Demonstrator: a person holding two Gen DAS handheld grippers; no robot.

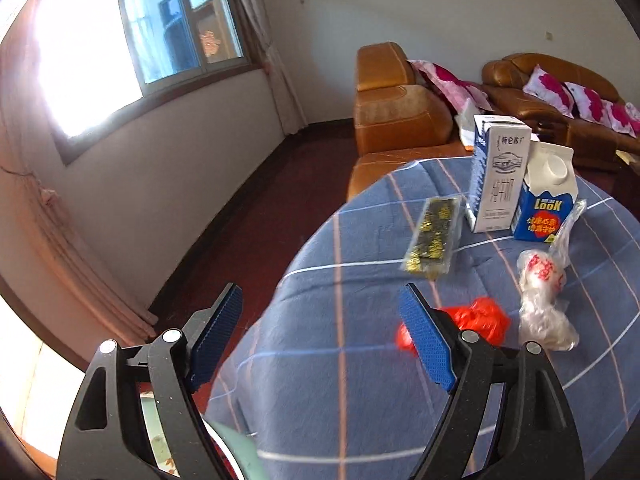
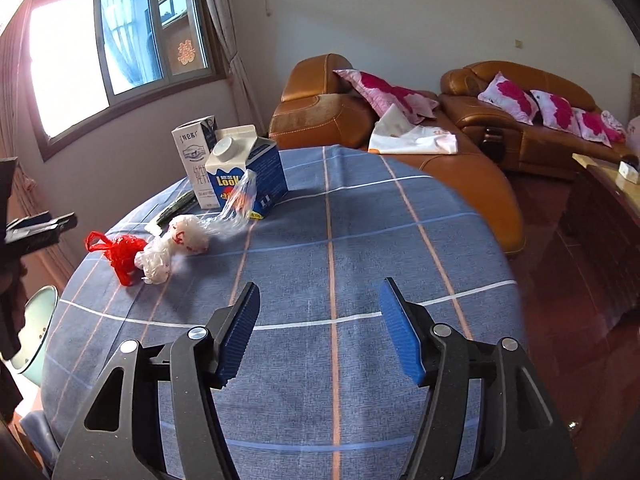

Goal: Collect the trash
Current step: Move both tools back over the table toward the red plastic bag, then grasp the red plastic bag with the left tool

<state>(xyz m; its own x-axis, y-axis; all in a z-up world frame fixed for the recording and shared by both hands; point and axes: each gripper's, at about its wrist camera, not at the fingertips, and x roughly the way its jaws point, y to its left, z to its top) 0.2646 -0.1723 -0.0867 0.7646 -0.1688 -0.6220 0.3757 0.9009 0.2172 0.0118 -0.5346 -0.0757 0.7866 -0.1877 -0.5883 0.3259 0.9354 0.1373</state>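
left hand-held gripper (image 1: 320,320) agape, empty | right hand-held gripper (image 2: 318,320) likewise | dark wrapper (image 1: 434,238) flat — long axis toward cartons

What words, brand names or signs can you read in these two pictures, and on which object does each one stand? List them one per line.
"LOOK": on the front of the blue gable-top carton.
"特仑苏": at the top of the tall white milk carton.
Large vertical characters lower on the tall white milk carton: too blurred to read surely.
Red print on the white plastic bag: unreadable.
Gold print on the dark flat packet: blurred.
Red "囍" cutout on the window pane.
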